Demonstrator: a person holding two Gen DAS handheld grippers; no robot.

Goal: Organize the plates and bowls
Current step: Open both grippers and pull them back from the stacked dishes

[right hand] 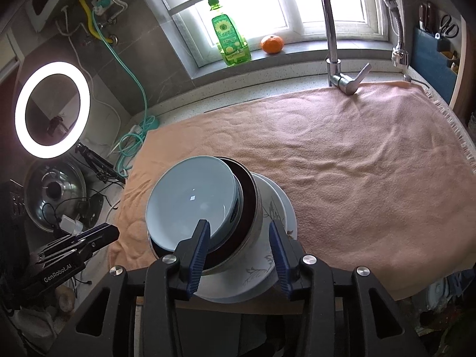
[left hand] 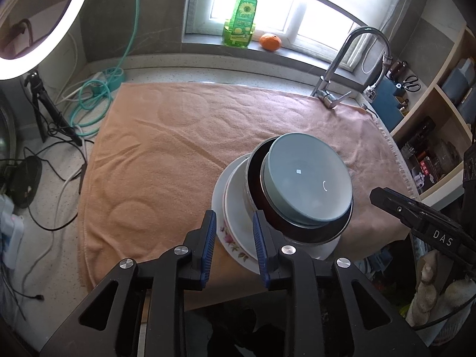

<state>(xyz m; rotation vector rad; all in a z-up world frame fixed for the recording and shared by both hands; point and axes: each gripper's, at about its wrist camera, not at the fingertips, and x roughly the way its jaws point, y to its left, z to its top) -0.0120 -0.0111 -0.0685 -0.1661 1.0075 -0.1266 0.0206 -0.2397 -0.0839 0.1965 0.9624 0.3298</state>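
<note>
On the peach towel (left hand: 163, 148) (right hand: 342, 163), near its front edge, stands one stack. A pale blue bowl (left hand: 306, 178) (right hand: 190, 199) sits tilted inside a dark-lined bowl (left hand: 255, 178) (right hand: 248, 196), and both rest on white flowered plates (left hand: 230, 238) (right hand: 261, 270). My left gripper (left hand: 233, 223) hovers at the stack's left side, open, with only the plate rim showing between its blue pads. My right gripper (right hand: 239, 229) is open at the stack's right side, the bowls' wall showing in the gap and no pad pressing. Each gripper also shows in the other's view, the right gripper (left hand: 416, 211) and the left gripper (right hand: 83, 241).
A chrome faucet (left hand: 351, 56) (right hand: 330, 29) stands at the towel's back right. A green detergent bottle (left hand: 239, 20) and an orange (left hand: 270, 42) are on the windowsill. A ring light (right hand: 52, 110), cables (left hand: 89, 104) and a steel lid (right hand: 56, 193) lie left. Shelves (left hand: 440, 125) rise on the right.
</note>
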